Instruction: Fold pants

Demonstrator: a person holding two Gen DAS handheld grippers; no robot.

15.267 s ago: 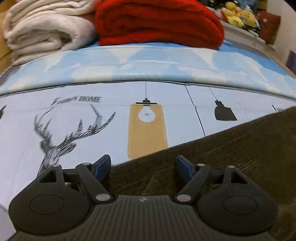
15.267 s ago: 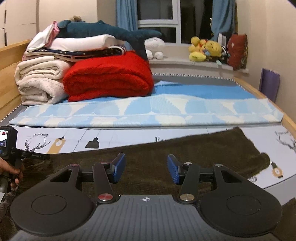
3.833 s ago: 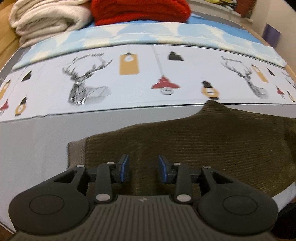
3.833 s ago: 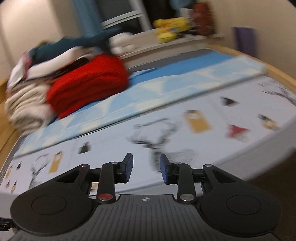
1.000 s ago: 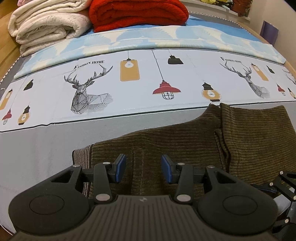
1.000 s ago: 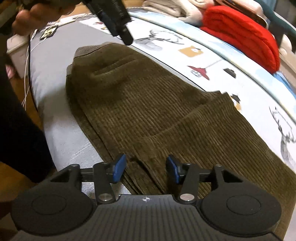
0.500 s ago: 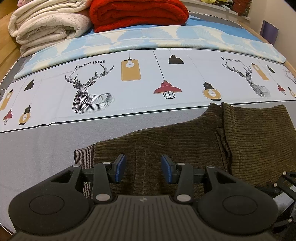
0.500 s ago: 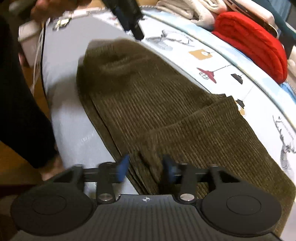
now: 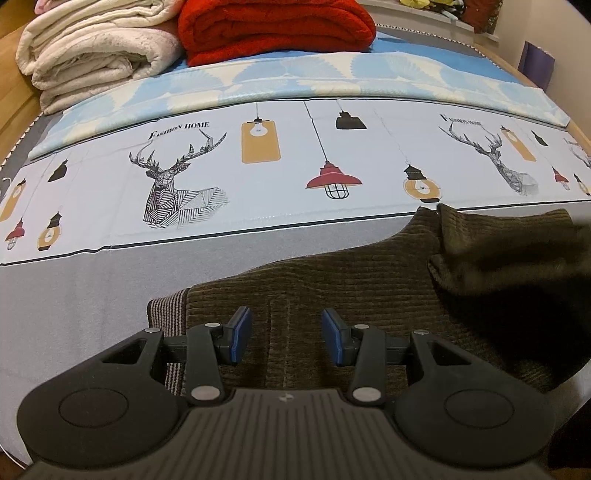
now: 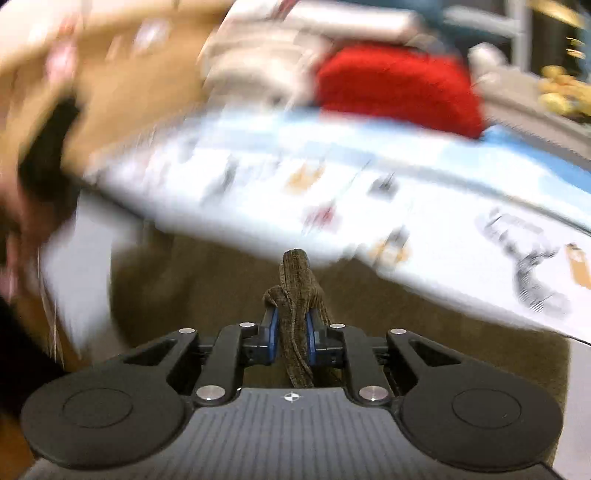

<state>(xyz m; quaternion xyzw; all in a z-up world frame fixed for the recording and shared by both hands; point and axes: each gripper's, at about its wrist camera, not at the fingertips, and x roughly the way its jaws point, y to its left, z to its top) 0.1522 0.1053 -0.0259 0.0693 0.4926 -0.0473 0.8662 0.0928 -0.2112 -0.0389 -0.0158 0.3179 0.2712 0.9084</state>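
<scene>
Dark olive corduroy pants point(image 9: 351, 280) lie on the grey front strip of the bed, striped waistband at the left. My left gripper point(image 9: 284, 338) is open, its blue pads point(image 9: 238, 334) spread just above the waist end. On the right a folded leg part point(image 9: 517, 258) is blurred and raised. In the right wrist view my right gripper point(image 10: 291, 338) is shut on a bunched fold of the pants point(image 10: 297, 295), with more of the fabric spread below it.
A printed bed sheet point(image 9: 258, 166) with deer and lamps lies behind the pants. Folded cream blankets point(image 9: 92, 55) and a red blanket point(image 9: 277, 26) are stacked at the back. The right wrist view is heavily blurred; a hand with a dark object point(image 10: 40, 147) shows at its left.
My right gripper has closed on a fold of the pants and is swinging fast, blurring its view. The folded leg part at the right has lifted. My left gripper has barely moved.
</scene>
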